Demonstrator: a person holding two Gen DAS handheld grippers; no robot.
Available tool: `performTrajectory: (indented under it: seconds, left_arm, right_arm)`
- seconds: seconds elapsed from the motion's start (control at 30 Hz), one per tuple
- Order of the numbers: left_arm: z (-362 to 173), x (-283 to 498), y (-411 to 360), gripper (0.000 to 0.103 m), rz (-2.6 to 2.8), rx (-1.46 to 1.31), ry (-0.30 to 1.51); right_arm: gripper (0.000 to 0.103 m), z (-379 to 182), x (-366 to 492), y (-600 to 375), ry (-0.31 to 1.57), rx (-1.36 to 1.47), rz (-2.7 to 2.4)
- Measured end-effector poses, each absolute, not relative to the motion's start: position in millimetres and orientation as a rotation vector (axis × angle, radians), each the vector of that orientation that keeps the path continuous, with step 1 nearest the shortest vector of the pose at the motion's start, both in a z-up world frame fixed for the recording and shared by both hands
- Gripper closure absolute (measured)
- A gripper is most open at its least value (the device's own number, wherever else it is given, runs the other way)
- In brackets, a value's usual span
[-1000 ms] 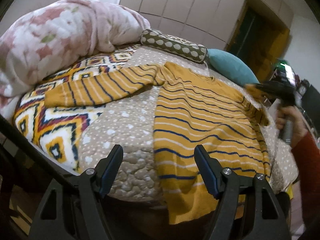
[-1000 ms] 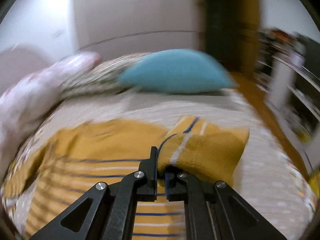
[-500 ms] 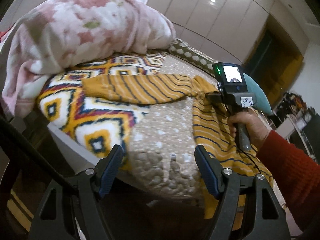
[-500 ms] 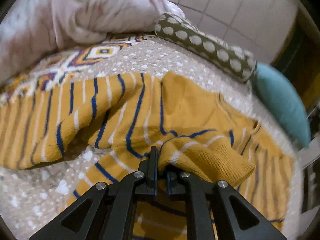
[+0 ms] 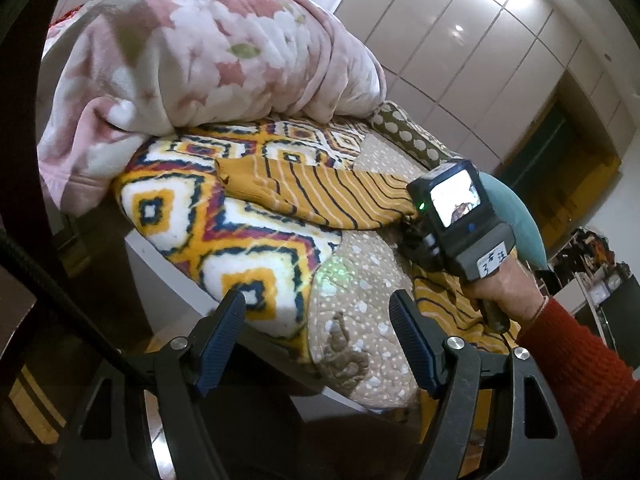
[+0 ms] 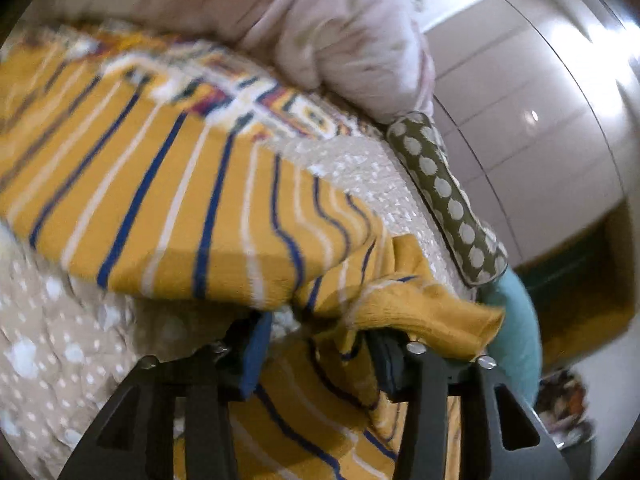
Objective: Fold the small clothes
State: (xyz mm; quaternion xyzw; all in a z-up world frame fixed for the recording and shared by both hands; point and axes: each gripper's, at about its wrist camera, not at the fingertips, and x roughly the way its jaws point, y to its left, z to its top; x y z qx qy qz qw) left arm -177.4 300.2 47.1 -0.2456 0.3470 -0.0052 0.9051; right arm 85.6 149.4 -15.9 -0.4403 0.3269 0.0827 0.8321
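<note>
A mustard sweater with blue and white stripes (image 5: 320,196) lies on the bed, one sleeve stretched left over the patterned blanket. In the right wrist view the sweater (image 6: 168,216) fills the middle, and its folded cuff (image 6: 424,312) drapes over my right gripper (image 6: 320,344), whose jaws stand open. My left gripper (image 5: 320,336) is open and empty at the bed's near edge, short of the sweater. The right gripper's body with its lit screen (image 5: 456,220) shows in the left wrist view, held over the sweater.
A pink floral duvet (image 5: 200,68) is heaped at the back left. A dotted bolster (image 6: 444,196) and a teal pillow (image 6: 516,328) lie at the far side. A geometric blanket (image 5: 224,232) and a beige dotted quilt (image 5: 360,280) cover the bed.
My right gripper has opened, letting go of the cuff after carrying it left across the sweater. My left gripper has swung left along the bed's edge.
</note>
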Motion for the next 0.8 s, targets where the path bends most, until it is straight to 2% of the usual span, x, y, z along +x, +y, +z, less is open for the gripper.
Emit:
performTrajectory:
  seconds: [0.13, 0.37, 0.43, 0.53, 0.7, 0.8]
  left_arm:
    - [49, -175, 297, 0.030, -0.026, -0.498, 0.720]
    - [54, -164, 280, 0.030, -0.042, -0.449, 0.731]
    - [55, -162, 274, 0.030, -0.043, -0.434, 0.734]
    - [55, -157, 266, 0.030, -0.048, -0.413, 0.750]
    - [54, -147, 248, 0.029, -0.062, -0.385, 0.775]
    - [54, -139, 232, 0.029, -0.071, -0.365, 0.800]
  right_arm:
    - [0.048, -19, 75, 152, 0.666, -1.029, 0.177]
    - [0.043, 42, 46, 95, 0.702, -0.713, 0.318]
    - [0.043, 64, 41, 55, 0.731, -0.559, 0.341]
    - [0.036, 73, 51, -11, 0.749, -0.432, 0.228]
    - [0.035, 54, 100, -164, 0.851, -0.183, -0.220]
    - [0.034, 40, 116, -218, 0.911, -0.016, -0.281]
